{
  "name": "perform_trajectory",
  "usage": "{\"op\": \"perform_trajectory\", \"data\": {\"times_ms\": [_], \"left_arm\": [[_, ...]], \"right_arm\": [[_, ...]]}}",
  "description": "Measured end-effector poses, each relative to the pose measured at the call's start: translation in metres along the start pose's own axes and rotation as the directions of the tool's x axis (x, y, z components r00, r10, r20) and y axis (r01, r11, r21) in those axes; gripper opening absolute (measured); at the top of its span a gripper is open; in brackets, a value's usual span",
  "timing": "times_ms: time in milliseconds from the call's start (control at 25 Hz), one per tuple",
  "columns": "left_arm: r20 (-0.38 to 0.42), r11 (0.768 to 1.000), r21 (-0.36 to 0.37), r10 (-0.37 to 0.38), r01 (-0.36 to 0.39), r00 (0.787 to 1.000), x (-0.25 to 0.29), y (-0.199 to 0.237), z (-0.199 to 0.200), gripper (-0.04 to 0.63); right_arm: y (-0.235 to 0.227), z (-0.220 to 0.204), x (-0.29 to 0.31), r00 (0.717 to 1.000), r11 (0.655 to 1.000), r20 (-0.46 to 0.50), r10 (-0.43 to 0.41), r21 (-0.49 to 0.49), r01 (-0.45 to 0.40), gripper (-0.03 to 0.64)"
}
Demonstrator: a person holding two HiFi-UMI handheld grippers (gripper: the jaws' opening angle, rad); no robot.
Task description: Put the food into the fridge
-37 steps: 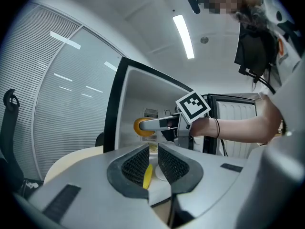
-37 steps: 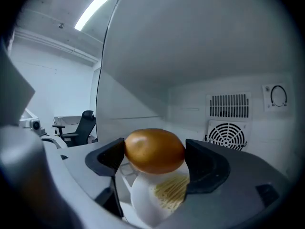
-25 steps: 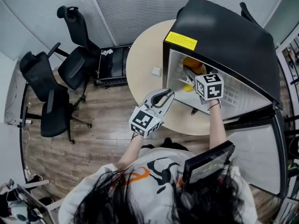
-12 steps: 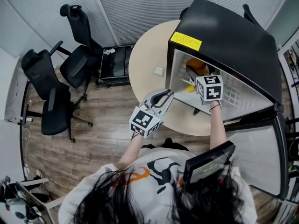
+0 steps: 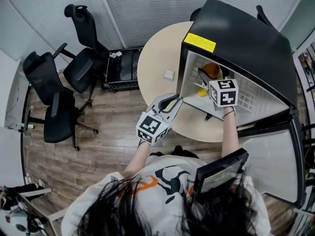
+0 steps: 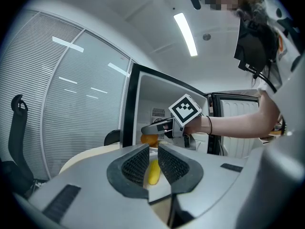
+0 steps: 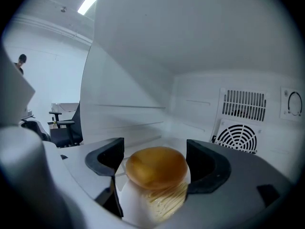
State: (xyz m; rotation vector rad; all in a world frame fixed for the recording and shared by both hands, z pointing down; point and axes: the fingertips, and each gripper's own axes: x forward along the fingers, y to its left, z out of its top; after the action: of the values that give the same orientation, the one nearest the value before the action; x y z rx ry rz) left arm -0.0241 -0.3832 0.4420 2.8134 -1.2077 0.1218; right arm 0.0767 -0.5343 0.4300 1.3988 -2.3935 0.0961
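A black mini fridge (image 5: pixel 241 38) stands open on the round table (image 5: pixel 155 53), its white inside facing me. My right gripper (image 5: pixel 204 75) reaches into the fridge, shut on a muffin (image 7: pixel 155 168) that has a brown domed top and a pale ribbed cup. From the head view the muffin (image 5: pixel 212 70) shows as an orange lump at the fridge's mouth. A yellow banana-like piece (image 5: pixel 202 91) lies on the fridge floor below it. My left gripper (image 5: pixel 173 101) hovers over the table's near edge, shut with nothing between its jaws. Past its jaws, the left gripper view shows the yellow piece (image 6: pixel 153 172).
A small white object (image 5: pixel 169 74) lies on the table left of the fridge. The fridge door (image 5: pixel 268 166) hangs open at the right. Two black office chairs (image 5: pixel 49 97) (image 5: pixel 83 58) stand on the wooden floor at the left. The fridge's back wall carries a vent (image 7: pixel 238 135).
My right gripper has carried the muffin a little further into the fridge. The left gripper has stayed where it was.
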Motion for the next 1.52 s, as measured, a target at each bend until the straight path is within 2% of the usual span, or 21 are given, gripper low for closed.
{"op": "perform_trajectory", "data": {"times_ms": [440,800,1200,1400,1520], "left_arm": [[0.007,0.999,0.002,-0.044,0.044,0.999,-0.014,-0.006,0.003,0.049],[-0.001,0.994,-0.005,-0.105,0.105,0.994,-0.047,-0.020,-0.001,0.049],[-0.024,0.974,-0.032,-0.224,0.224,0.974,-0.094,-0.066,-0.027,0.049],[-0.031,0.958,-0.039,-0.286,0.285,0.958,-0.107,-0.098,-0.035,0.049],[-0.020,0.954,-0.033,-0.298,0.297,0.954,-0.111,-0.109,-0.030,0.049]], "right_arm": [[0.033,0.010,-0.046,0.996,0.999,0.087,-0.011,0.053,0.007,0.391],[0.090,-0.005,-0.097,0.989,0.980,0.145,-0.031,0.197,0.002,0.390],[0.160,-0.051,-0.159,0.991,0.962,0.112,-0.074,0.271,0.041,0.390],[0.172,-0.073,-0.193,0.992,0.956,0.068,-0.110,0.280,0.087,0.384],[0.171,-0.076,-0.208,0.987,0.951,0.074,-0.141,0.288,0.114,0.357]]}}
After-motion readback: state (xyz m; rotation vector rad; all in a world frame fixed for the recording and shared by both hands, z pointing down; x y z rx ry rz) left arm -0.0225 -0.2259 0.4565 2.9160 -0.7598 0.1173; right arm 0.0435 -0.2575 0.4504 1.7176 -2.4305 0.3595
